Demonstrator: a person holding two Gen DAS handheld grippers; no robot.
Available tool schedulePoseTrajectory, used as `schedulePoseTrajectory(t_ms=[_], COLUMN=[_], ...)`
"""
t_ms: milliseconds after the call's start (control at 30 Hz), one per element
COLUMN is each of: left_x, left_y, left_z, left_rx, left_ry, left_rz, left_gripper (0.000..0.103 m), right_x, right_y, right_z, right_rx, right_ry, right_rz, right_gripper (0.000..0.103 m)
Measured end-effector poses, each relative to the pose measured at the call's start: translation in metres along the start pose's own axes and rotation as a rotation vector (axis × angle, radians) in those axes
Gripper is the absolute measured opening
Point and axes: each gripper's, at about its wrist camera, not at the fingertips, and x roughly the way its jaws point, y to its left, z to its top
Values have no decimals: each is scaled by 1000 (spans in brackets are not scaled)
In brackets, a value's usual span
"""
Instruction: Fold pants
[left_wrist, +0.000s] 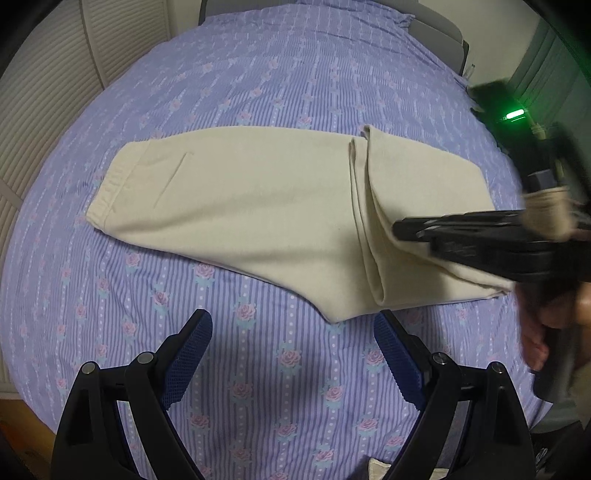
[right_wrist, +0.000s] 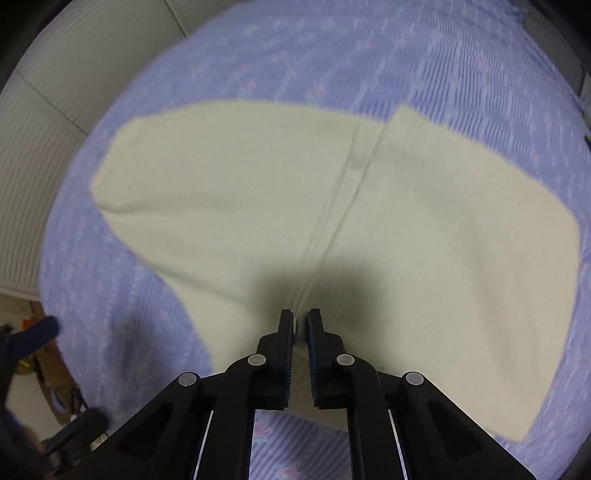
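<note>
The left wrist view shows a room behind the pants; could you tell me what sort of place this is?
Probably a bedroom: the cream pants lie on a bed with a floral lilac sheet, with louvred closet doors beside it.

Cream pants (left_wrist: 240, 206) on lilac striped, rose-patterned bedsheet (left_wrist: 295, 74)

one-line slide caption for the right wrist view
Right gripper shut on the cream pants, lifting a fold over the floral bedsheet.
</note>
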Motion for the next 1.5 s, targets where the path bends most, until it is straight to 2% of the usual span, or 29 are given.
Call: schedulePoseTrajectory(t_ms=[133, 167, 200, 267, 333, 367, 433, 467, 500, 567, 733, 833, 900, 1033, 1167, 1233, 1267, 1300, 1333, 1500], left_x=[-2, -1, -1, 1, 1, 0, -2, -3, -3, 1, 8, 6, 4, 4, 8, 7, 6, 4, 3, 0], left_y=[7, 9, 10, 14, 16, 17, 19, 20, 20, 19, 12, 7, 5, 2, 0, -1, -1, -1, -1, 7], left_z=[-2, -3, -4, -6, -8, -8, -9, -9, -8, -6, 3, 5, 5, 4, 3, 3, 3, 3, 3, 0], left_rx=[-21, -25, -30, -37, -36, -35, -40, -45, -50, -57, -32, -16, -9, -2, 1, 6, 8, 7, 5, -29], left_ry=[-4, -1, 4, 10, 14, 13, 2, -2, -4, -1, 8, -1, -4, -4, 10, 7, 4, 0, -3, -10], left_rz=[-2, 0, 3, 7, 21, 25, 25, 24, 23, 23, 33, 31, 27, 18, 17, 15, 14, 13, 11, 1], left_gripper=[90, 90, 90, 90, 90, 90, 90, 90, 90, 90, 90, 90, 90, 90, 90, 90, 90, 90, 90, 90], right_x=[-33, -36, -37, -33, -25, -20, -21, -25, -27, -25, 8, 32, 38, 33, 50, 56, 54, 52, 47, 0], right_y=[12, 14, 15, 25, 37, 38, 29, 23, 20, 15, 3, 3, -1, -3, -2, -2, -2, -2, -1, 1], right_z=[-6, -9, -13, -22, -30, -32, -35, -36, -36, -33, -22, -20, -22, -29, -27, -25, -25, -25, -25, -27], right_rx=[-45, -51, -49, -60, -142, -153, -61, -15, 20, 50, 73, 63, 74, 107, 96, 104, 112, 111, 111, 106], right_ry=[-44, -37, -20, 9, -2, 11, 0, -20, -46, -73, 10, 77, 103, 85, 122, 129, 127, 117, 103, 6], right_rz=[31, 48, 76, 140, 15, -2, 59, 69, 41, -23, -35, -66, -99, -92, -120, -116, -107, -108, -93, -54], right_gripper=[8, 8, 2, 2, 2, 2, 2, 7, 27, 55, 54, 53, 42, 41, 40, 29, 22, 9, 6, 6])
